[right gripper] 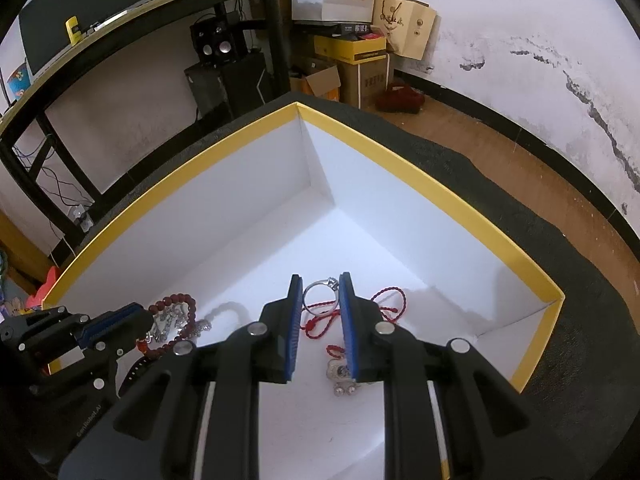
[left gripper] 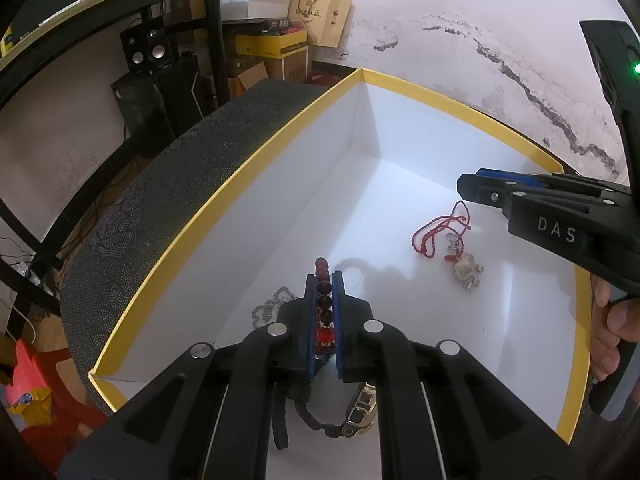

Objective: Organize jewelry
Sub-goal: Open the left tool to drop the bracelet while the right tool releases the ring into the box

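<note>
The left gripper (left gripper: 323,280) clamps a red bead bracelet (left gripper: 323,300) and the right gripper (right gripper: 320,284) pinches a silver ring (right gripper: 320,294), both held inside the yellow-rimmed box (right gripper: 440,196) for deposit.

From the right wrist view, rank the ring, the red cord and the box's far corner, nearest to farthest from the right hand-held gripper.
1. Ring: clamped between the right hand-held gripper pads.
2. Red cord: box floor, just beyond the tips.
3. Box's far corner: straight ahead, farthest.
</note>
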`<state>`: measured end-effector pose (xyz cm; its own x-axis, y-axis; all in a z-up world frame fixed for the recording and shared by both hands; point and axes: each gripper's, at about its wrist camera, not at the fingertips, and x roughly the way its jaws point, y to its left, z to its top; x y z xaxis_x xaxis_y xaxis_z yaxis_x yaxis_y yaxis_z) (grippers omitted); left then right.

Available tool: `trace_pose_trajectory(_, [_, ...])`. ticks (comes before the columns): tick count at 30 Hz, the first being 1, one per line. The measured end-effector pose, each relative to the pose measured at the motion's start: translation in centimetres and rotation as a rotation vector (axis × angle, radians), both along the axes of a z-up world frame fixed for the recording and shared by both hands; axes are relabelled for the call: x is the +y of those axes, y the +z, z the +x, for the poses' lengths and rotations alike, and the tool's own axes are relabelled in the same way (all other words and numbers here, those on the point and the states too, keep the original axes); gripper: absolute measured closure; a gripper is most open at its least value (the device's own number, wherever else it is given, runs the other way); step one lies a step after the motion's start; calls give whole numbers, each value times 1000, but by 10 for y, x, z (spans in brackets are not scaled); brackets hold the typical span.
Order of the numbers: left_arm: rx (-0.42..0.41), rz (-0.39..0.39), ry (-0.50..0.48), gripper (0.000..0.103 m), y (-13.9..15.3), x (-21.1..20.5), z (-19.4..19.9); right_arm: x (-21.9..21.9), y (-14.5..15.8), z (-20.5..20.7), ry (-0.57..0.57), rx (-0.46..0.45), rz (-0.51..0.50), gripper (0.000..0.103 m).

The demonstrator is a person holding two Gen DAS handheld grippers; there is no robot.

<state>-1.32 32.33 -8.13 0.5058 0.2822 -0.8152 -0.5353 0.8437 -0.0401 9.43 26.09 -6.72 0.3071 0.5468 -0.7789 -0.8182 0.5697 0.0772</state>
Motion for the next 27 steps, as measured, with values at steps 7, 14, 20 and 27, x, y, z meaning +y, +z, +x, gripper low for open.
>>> trace_pose_trajectory(7, [11,3,-7,96,-3,-2,2,3,-2,1,0,-1,-12,84])
trace_pose_trajectory(14, [19,0,-15,96,-4,-4,3,3,-4,1,-10,2,-14,84])
trace_pose_trajectory(20, [25,-19,-29,96,-5,-8,4,-2,-1,7,-53,46,15,27])
trace_pose_trajectory(27, [-16,16,-15,14,12,-17,-3,-10,7,3,-75,16,49,15])
